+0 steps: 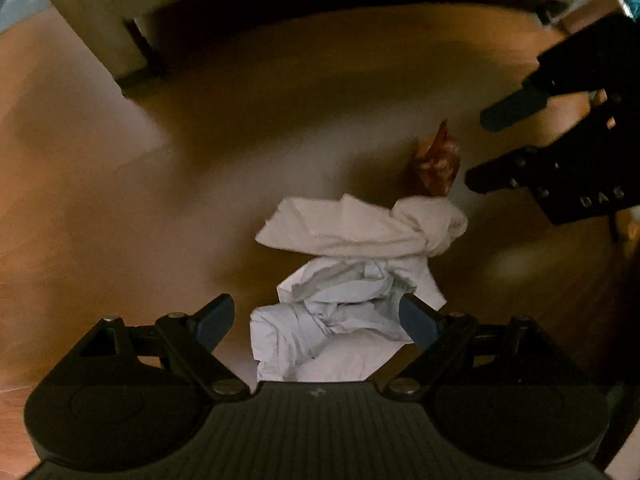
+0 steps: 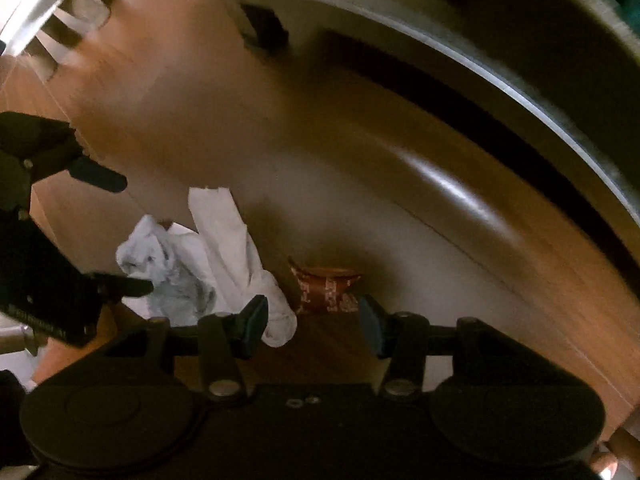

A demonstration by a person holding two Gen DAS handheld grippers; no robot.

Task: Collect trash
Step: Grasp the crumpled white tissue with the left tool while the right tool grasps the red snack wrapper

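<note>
On the wooden floor [image 1: 120, 208] the crumpled paper [image 1: 340, 312] sits between the wide-open fingers of the left gripper [image 1: 320, 320], with bare floor at nine o'clock. The white cloth [image 1: 360, 228] touches it at twelve o'clock. The brown wrapper [image 2: 326, 290] lies between the spread fingers of the right gripper [image 2: 312, 320], the cloth crowding its nine o'clock side, clear floor at three. A table edge [image 2: 480, 64] overhangs at twelve to two o'clock, its leg [image 1: 100, 28] at eleven.

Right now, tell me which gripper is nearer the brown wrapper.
Right. The right gripper hangs open just above the wrapper; the left gripper is over the crumpled paper beside it.
</note>
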